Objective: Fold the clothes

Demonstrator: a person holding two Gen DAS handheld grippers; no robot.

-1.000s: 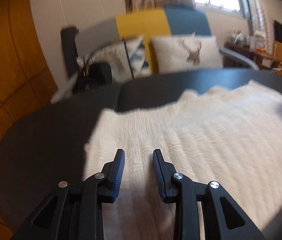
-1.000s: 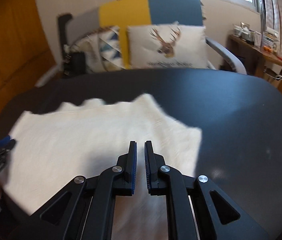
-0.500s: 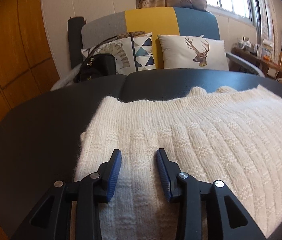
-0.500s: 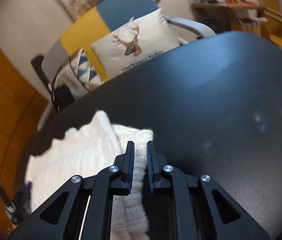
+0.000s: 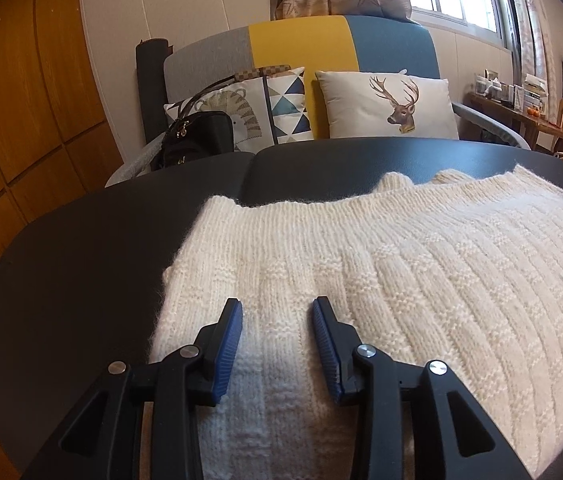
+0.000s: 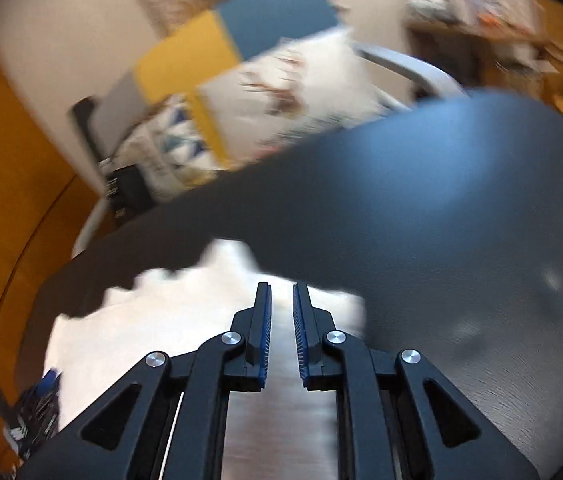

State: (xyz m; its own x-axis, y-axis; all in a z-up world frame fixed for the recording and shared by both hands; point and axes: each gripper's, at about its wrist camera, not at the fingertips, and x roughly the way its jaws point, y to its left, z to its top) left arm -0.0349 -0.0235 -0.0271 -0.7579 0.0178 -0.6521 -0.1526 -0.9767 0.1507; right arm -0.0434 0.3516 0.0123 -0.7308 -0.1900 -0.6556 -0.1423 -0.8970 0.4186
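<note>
A cream knitted sweater lies spread on the black table. My left gripper hovers over its near left part. The jaws stand apart with only knit showing below them and nothing pinched. The right wrist view is blurred and tilted. There my right gripper sits over the right end of the sweater, close to bare table. A narrow gap shows between its blue pads, and I see no cloth caught in it. The left gripper shows as a dark blur at that view's lower left.
Behind the table stands an armchair with a grey, yellow and blue back, a deer cushion and a black handbag. Orange wood panels line the left wall. A cluttered wooden desk stands far right.
The right gripper has swung toward the sweater's right end and rolled, so its view now tilts, and its gap is slightly wider. The left jaws have spread a little, and that hand stays put.
</note>
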